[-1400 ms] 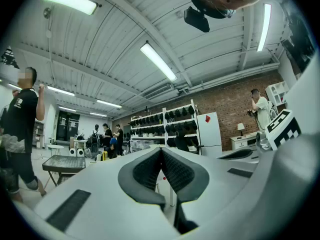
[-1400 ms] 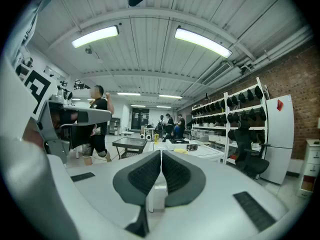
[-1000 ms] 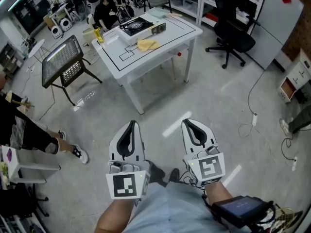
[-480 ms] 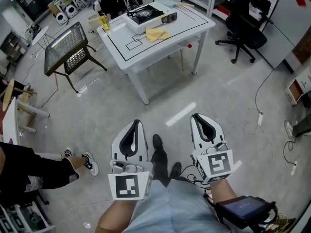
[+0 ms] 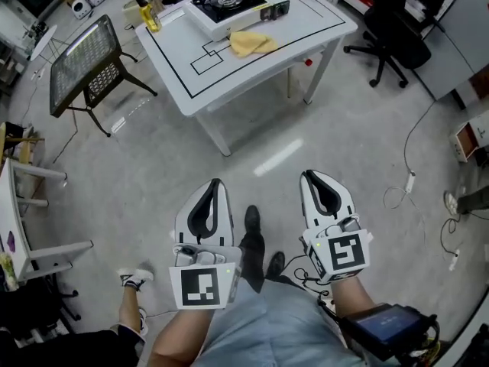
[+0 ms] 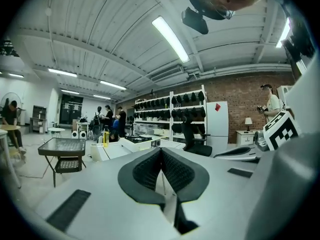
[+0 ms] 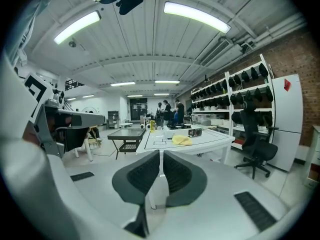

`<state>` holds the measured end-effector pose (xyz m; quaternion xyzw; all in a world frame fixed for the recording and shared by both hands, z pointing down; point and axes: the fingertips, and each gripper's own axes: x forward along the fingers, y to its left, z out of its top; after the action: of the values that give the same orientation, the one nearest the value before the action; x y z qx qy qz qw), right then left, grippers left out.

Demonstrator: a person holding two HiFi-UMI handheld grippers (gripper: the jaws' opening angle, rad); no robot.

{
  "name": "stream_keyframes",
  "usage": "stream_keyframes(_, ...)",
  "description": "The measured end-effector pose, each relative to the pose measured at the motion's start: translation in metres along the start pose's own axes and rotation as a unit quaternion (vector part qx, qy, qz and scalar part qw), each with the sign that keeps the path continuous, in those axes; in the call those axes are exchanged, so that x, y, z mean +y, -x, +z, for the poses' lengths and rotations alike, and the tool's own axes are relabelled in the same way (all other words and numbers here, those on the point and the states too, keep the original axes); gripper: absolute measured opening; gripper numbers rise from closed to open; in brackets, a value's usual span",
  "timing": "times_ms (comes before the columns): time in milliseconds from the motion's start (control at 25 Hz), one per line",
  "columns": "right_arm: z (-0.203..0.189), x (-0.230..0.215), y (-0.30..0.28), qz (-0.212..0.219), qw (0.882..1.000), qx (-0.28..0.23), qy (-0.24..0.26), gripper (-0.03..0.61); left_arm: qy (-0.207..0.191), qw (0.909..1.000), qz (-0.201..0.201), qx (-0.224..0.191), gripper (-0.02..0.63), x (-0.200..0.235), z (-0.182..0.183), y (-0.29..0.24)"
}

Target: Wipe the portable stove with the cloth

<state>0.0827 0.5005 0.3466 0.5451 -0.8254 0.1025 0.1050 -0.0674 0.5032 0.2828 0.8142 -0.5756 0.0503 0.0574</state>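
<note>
Approach to the work table, head view. My left gripper [image 5: 215, 183] and right gripper [image 5: 309, 177] are held side by side above the floor, each with its jaws closed on nothing. The portable stove [image 5: 229, 4] sits at the far side of the white table [image 5: 244, 75], and the yellow cloth [image 5: 253, 43] lies on the tabletop just beside its near edge, well apart from both grippers. The only container I can pick out is a yellow bottle [image 5: 154, 20] at the table's left corner; its contents cannot be told. Compared with a second ago, the table sits nearer and larger in view, and both grippers remain shut.
</note>
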Motion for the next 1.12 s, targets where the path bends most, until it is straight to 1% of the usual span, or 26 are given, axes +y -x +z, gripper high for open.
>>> stream_keyframes(120,0.019,-0.013,-0.044,-0.004,1.0,-0.003,-0.001,0.055,-0.005,0.9999,-0.013,0.002,0.017,0.019,0.008,-0.043)
stream_keyframes(280,0.058,-0.025,-0.092,-0.01,1.0,-0.021,0.007,0.055,-0.007,0.9997,-0.022,-0.004,0.017,0.044,0.035,-0.092)
stream_keyframes(440,0.098,-0.027,-0.114,-0.021,0.998,-0.048,0.017,0.055,-0.008,0.9983,-0.033,-0.046,0.017,0.06,0.073,-0.115)
stream_keyframes(600,0.126,-0.029,-0.129,-0.024,0.997,-0.066,0.027,0.055,-0.016,0.9971,-0.038,-0.063,0.017,0.07,0.097,-0.13)
stream_keyframes(760,0.135,-0.033,-0.139,-0.03,0.996,-0.073,0.032,0.055,-0.026,0.996,-0.042,-0.074,0.017,0.076,0.107,-0.143)
stream_keyframes(960,0.142,-0.044,-0.153,-0.031,0.996,-0.078,0.034,0.055,-0.02,0.9968,-0.042,-0.065,0.017,0.08,0.101,-0.159)
stream_keyframes(1040,0.143,-0.051,-0.16,-0.03,0.996,-0.077,0.032,0.055,-0.025,0.9966,-0.044,-0.065,0.017,0.079,0.1,-0.168)
stream_keyframes(1120,0.137,-0.066,-0.174,-0.028,0.997,-0.071,0.027,0.055,-0.035,0.9965,-0.045,-0.062,0.017,0.076,0.095,-0.188)
